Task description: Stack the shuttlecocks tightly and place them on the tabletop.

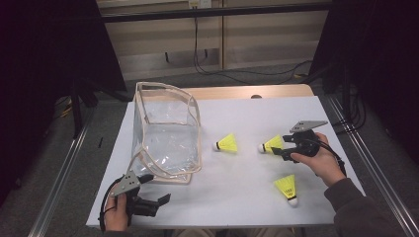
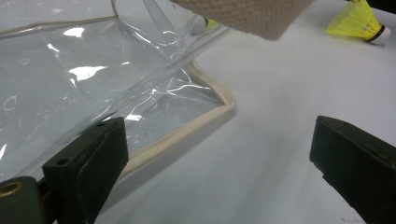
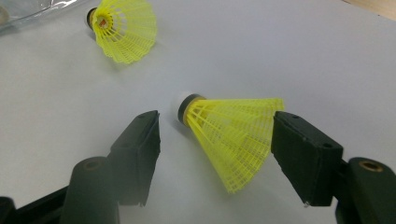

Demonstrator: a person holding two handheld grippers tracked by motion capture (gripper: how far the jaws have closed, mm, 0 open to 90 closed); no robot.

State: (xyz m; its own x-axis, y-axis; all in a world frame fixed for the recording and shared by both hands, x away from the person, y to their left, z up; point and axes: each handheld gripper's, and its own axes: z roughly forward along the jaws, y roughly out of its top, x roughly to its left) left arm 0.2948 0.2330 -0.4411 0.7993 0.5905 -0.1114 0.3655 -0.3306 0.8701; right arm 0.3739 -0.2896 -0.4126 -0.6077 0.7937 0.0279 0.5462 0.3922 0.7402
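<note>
I take the clear plastic bag (image 1: 167, 133) as my landmark; it stands open-mouthed on the white counter (image 1: 237, 197), its beige-trimmed rim up and its sides see-through. Just in front of its near left corner sits my left hand-held gripper (image 1: 157, 190), carried by the left hand (image 1: 117, 212) at the counter's front edge. In the left gripper view its jaws are spread wide and released, nothing between them but bare counter; the left jaw lies close against the bag's beige bottom seam (image 2: 187, 133), though I cannot tell whether it touches the plastic. To the right of the bag, near its side wall, a yellow shuttlecock (image 1: 226, 143) lies on its side, white cork end toward the bag. Further right of the bag lies a second shuttlecock (image 1: 270, 144), also on its side with its cork pointing back at the bag. My right hand-held gripper (image 1: 276, 147), in the right hand (image 1: 321, 160), reaches at it from the far side. In the right gripper view this shuttlecock (image 3: 231, 135) rests between the two jaws, its skirt close to the right jaw and a clear gap to the left one; the pads do not press on it, so the grip is loose, not clenched. A third shuttlecock (image 1: 287, 188) stands cork-down, well to the right of the bag and nearer the front edge.
</note>
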